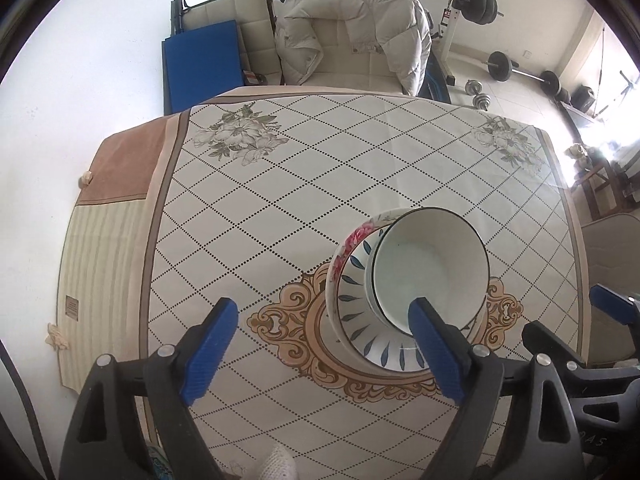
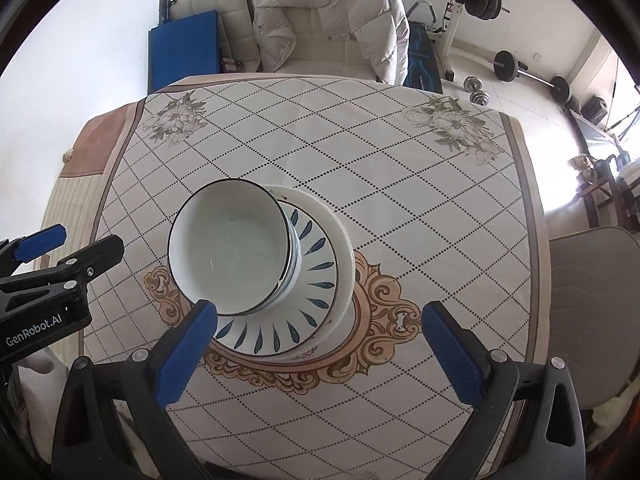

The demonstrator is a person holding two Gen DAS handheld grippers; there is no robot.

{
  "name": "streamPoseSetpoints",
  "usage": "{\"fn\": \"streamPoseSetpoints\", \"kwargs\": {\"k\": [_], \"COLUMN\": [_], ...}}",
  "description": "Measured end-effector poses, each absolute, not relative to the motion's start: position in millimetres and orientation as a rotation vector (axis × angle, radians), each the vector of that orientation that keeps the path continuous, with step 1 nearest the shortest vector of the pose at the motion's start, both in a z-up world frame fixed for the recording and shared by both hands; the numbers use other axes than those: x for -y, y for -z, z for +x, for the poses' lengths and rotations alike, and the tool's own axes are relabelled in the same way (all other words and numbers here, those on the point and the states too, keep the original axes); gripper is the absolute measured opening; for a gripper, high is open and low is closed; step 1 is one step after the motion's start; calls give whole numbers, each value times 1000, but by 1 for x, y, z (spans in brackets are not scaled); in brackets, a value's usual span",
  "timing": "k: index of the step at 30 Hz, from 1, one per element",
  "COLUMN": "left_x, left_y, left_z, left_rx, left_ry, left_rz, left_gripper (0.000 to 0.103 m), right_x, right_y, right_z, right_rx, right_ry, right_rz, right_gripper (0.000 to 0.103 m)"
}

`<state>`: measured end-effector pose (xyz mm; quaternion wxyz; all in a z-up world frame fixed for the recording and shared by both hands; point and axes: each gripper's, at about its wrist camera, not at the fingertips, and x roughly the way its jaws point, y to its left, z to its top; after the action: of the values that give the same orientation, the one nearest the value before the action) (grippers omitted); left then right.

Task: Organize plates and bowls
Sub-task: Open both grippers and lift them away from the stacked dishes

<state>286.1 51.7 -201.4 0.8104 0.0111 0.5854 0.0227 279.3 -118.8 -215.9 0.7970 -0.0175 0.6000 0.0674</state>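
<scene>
Your stack sits near the middle of the bench, on the ornate medallion of the cloth: a white bowl with a dark rim nests on a blue-leaf plate, which lies in a wider floral-edged plate underneath. Both your left gripper and your right gripper hang above the near side with fingers spread wide, holding nothing. The stacking looks finished, as no loose dish shows elsewhere on the cloth. Your next move is likely to back both grippers away without nudging the bowl rim.
</scene>
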Motion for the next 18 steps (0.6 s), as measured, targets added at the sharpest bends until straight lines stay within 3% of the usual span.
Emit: {"fn": "streamPoseSetpoints", "kwargs": {"k": [18], "left_x": [-27], "left_y": [95], "left_z": [159], "left_rx": [-1010], "left_ry": [-107], "left_rz": [-13], "left_gripper": [88], "right_x": [144], "right_y": [97], "right_z": [154], "right_rx": [-1056], "right_ry": [-109], "right_rz": [-22], "right_gripper": [103]}}
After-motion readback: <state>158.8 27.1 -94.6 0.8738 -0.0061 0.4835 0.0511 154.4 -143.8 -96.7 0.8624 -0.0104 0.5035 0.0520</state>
